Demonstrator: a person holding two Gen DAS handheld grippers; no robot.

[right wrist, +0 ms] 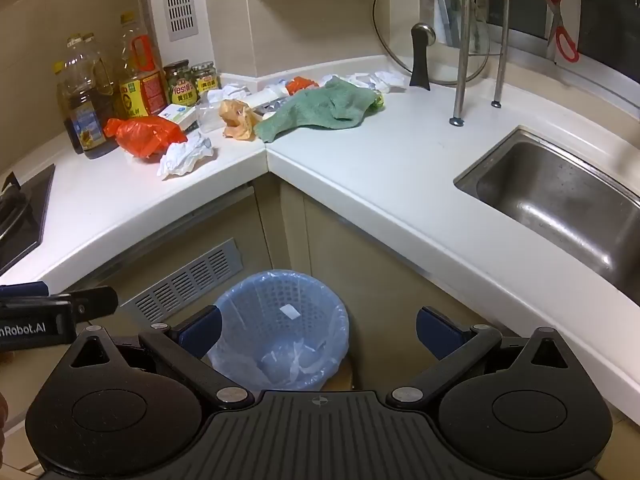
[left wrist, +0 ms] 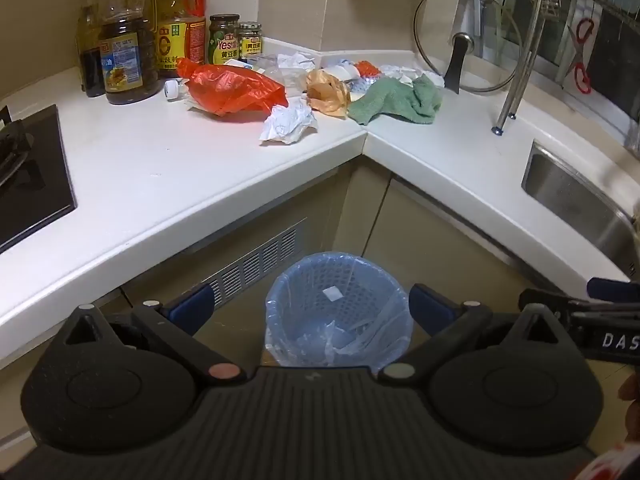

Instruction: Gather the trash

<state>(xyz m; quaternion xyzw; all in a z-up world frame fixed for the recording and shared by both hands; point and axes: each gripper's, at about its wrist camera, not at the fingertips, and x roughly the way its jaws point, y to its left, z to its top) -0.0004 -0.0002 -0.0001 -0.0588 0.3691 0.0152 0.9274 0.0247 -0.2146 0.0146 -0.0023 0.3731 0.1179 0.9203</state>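
Trash lies in the counter corner: a red plastic bag (left wrist: 236,90) (right wrist: 146,134), crumpled white paper (left wrist: 288,124) (right wrist: 184,156), an orange-tan bag (left wrist: 328,94) (right wrist: 238,118), and more white scraps behind a green cloth (left wrist: 396,100) (right wrist: 324,110). On the floor below stands a blue basket bin (left wrist: 338,308) (right wrist: 278,324) with a clear liner. My left gripper (left wrist: 312,306) hangs open over the bin with nothing between its fingers. My right gripper (right wrist: 318,330) is open too, also above the bin and holding nothing. Both are well short of the counter trash.
Oil bottles (left wrist: 128,48) and sauce jars (right wrist: 184,84) stand at the back left. A black stove (left wrist: 28,176) is at the left edge. A steel sink (right wrist: 560,200), a glass lid (left wrist: 466,40) on a rack and hanging red scissors (right wrist: 562,20) are to the right.
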